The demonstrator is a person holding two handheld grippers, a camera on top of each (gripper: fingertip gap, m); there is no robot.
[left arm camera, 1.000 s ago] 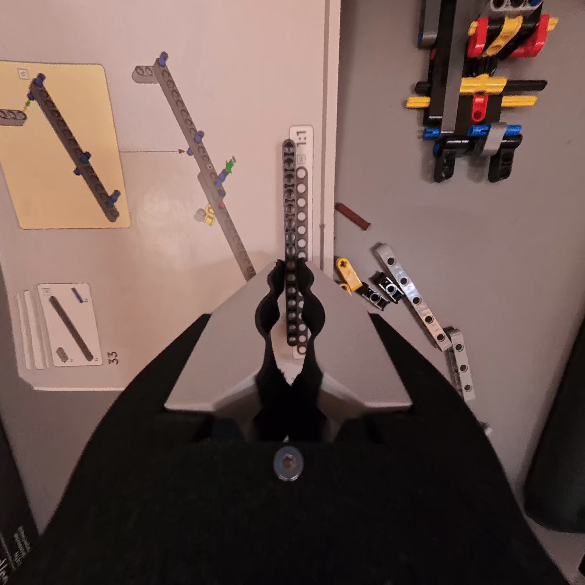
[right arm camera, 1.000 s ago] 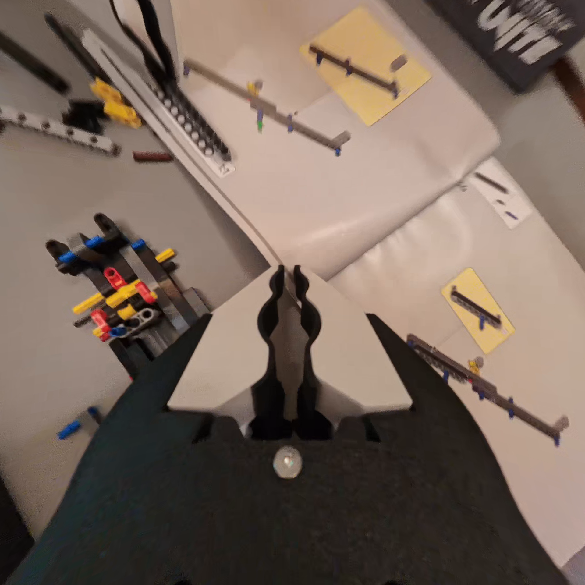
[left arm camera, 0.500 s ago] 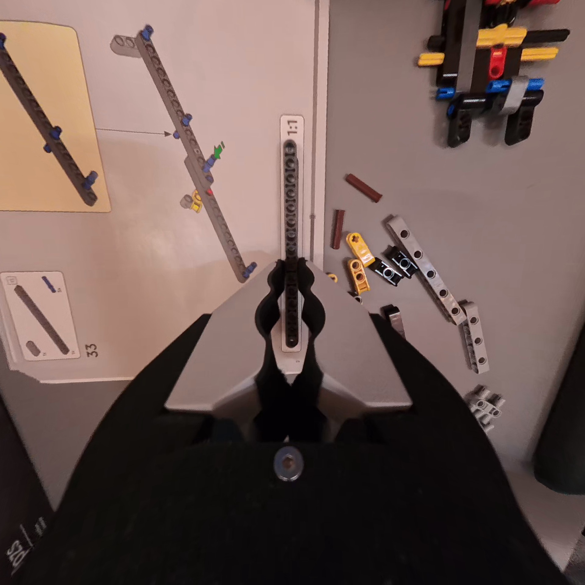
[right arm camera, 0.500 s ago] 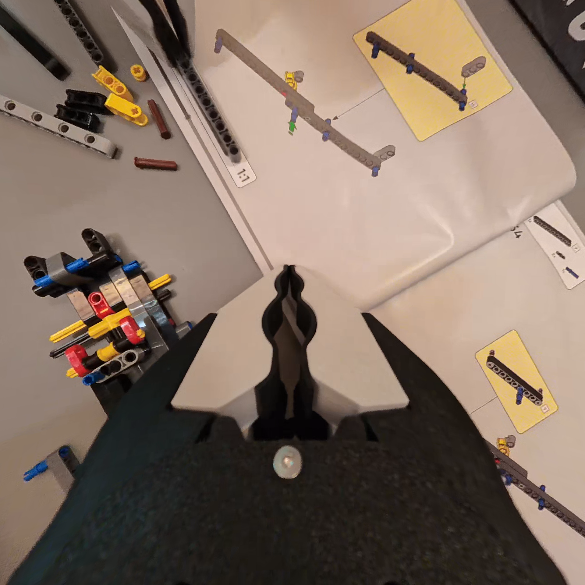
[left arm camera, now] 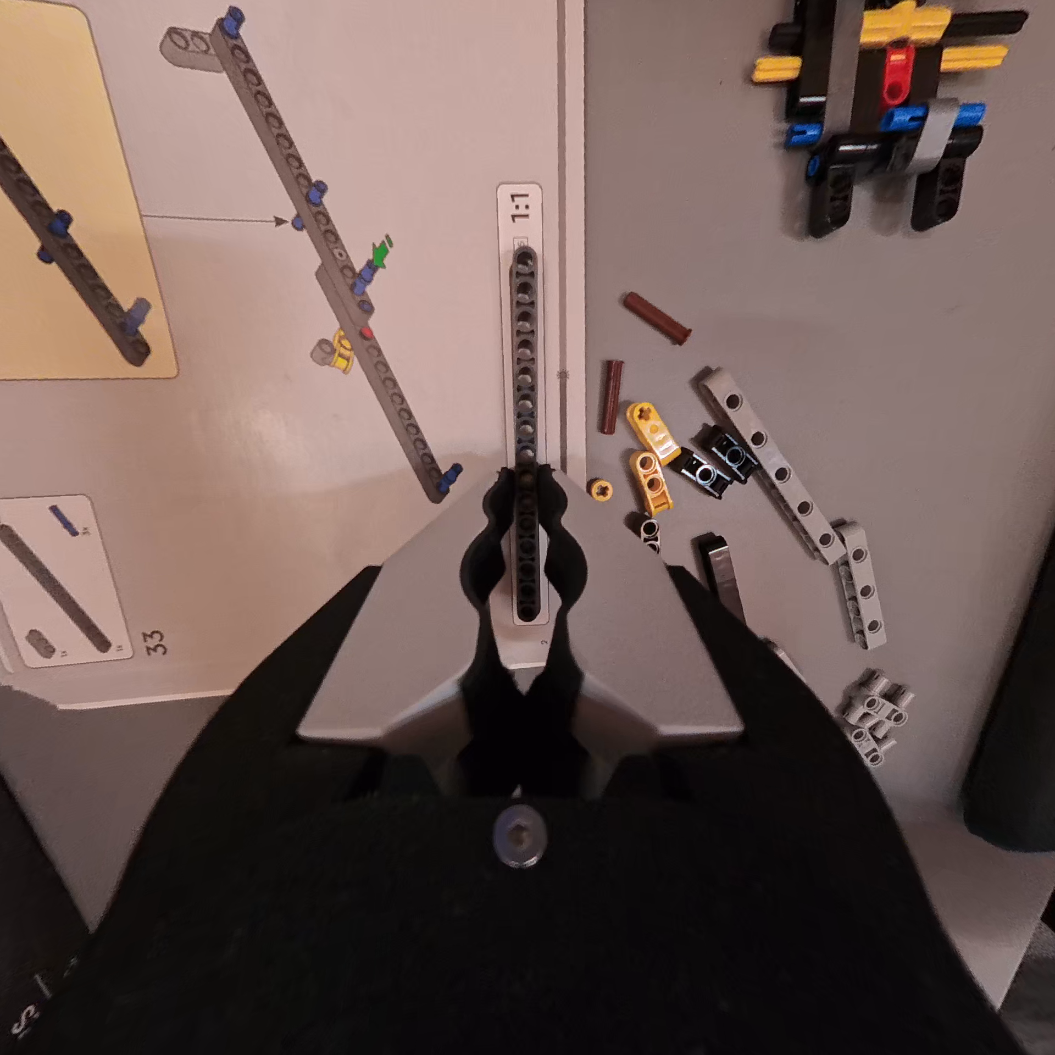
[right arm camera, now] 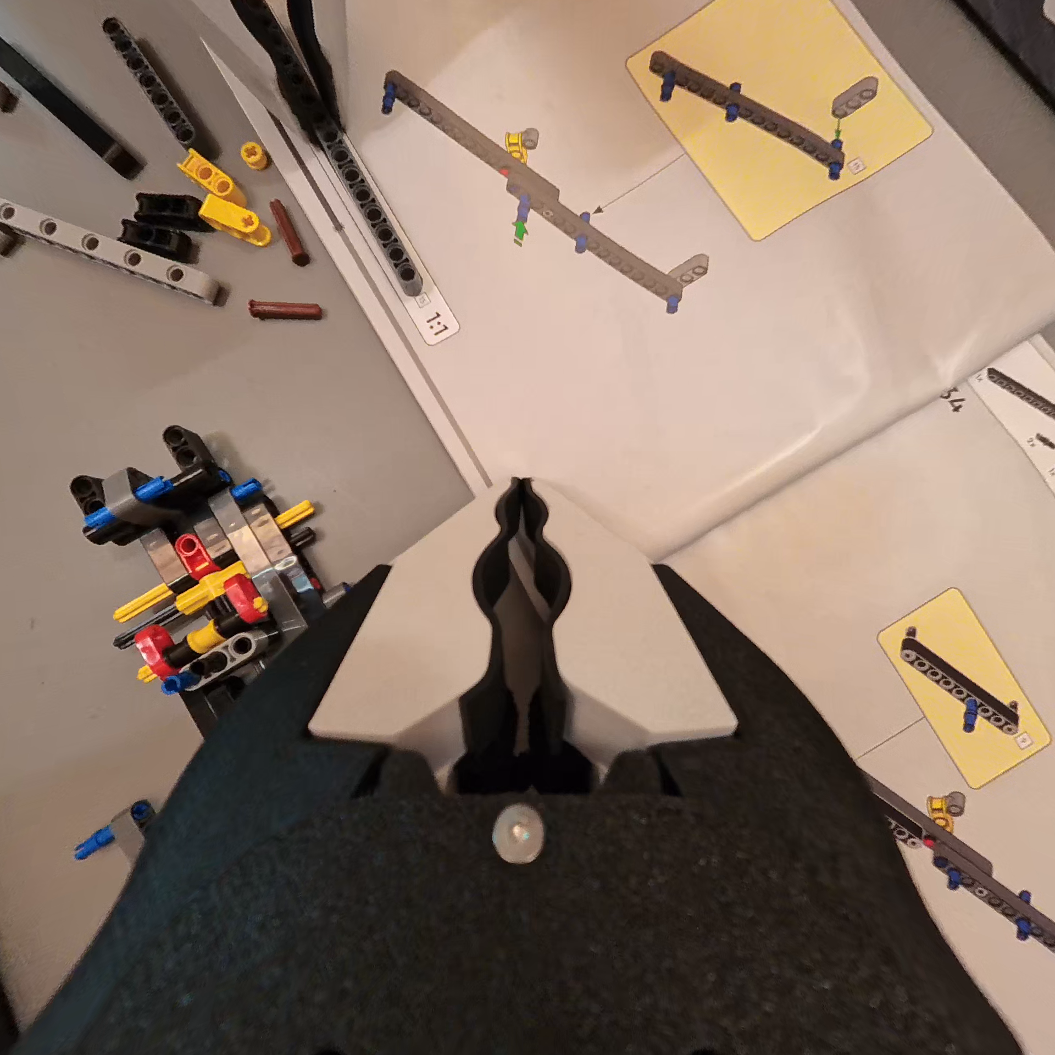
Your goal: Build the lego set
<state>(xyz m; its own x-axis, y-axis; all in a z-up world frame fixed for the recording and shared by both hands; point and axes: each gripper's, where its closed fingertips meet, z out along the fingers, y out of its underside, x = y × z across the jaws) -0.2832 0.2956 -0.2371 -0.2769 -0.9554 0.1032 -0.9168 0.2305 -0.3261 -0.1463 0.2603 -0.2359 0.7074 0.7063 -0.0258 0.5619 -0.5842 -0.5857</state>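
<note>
Pinching the dark beam lengthwise, the left hand-held gripper holds it over the booklet.

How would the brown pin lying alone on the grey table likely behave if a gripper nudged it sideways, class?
The brown pin looks round and slim, so it would probably roll rather than slide. It seems small and plastic, likely light, so a slight touch may send it off. The table around it is smooth and flat, offering little to stop it.

Left tool angled downward, its jaws closed against the sides of a long dark beam; right tool angled downward, tips pressed together, empty.
</note>
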